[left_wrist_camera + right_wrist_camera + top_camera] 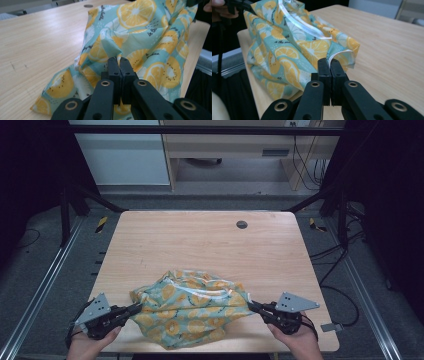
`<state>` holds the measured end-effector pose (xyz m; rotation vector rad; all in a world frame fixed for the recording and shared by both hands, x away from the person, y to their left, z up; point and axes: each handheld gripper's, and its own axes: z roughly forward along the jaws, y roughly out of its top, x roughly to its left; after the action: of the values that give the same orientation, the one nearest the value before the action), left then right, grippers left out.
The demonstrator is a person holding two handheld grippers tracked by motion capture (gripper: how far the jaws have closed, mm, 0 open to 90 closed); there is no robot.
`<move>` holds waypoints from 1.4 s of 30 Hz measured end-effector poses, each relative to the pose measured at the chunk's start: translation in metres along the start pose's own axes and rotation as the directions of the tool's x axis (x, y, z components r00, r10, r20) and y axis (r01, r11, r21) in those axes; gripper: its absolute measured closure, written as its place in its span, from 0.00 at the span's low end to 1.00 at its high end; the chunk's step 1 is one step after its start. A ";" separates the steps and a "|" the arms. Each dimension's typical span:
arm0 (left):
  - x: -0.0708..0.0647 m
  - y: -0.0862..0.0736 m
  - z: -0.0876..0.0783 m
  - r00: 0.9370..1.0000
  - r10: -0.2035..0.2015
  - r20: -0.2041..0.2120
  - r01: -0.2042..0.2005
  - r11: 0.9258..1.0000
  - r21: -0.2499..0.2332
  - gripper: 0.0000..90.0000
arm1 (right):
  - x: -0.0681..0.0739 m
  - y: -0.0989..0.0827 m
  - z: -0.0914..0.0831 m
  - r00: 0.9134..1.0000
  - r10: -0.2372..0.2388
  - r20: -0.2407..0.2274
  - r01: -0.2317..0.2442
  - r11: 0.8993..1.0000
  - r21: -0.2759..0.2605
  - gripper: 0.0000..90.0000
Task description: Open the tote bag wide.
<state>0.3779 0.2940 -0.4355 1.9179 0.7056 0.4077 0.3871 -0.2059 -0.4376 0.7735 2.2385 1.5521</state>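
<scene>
Cloth [192,307]: teal ground, orange and yellow citrus-slice print, dark script lettering, white edge trim. Table [200,240]: light wood grain, dark round plug at 1 o'clock. Grippers [134,309] [252,306]: black jaws, grey plates.

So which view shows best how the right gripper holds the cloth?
The right gripper view: the right gripper is shut on the cloth, pinching its white-edged hem. The high view shows this gripper small at the cloth's edge; the left gripper view shows the cloth's other side.
</scene>
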 end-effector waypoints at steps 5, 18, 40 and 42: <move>-0.002 -0.004 0.006 1.000 0.027 0.005 -0.027 0.996 0.080 1.00 | 0.001 -0.006 0.006 0.999 -0.025 -0.029 0.027 0.997 0.073 0.99; -0.002 -0.014 0.027 0.997 0.073 -0.010 -0.068 0.964 0.256 1.00 | -0.002 -0.013 0.030 0.996 -0.075 -0.045 0.083 0.972 0.221 0.99; 0.005 -0.013 0.051 0.988 0.095 -0.119 -0.057 0.955 0.292 0.99 | -0.013 -0.017 0.059 0.998 -0.052 -0.035 0.061 0.942 0.331 0.99; 0.006 -0.012 0.053 0.987 0.094 -0.131 -0.053 0.955 0.292 0.99 | -0.013 -0.017 0.060 0.999 -0.042 -0.034 0.052 0.941 0.335 0.99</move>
<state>0.4089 0.2650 -0.4694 2.2112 0.8253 0.5166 0.4249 -0.1726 -0.4763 0.7832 2.5591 1.1775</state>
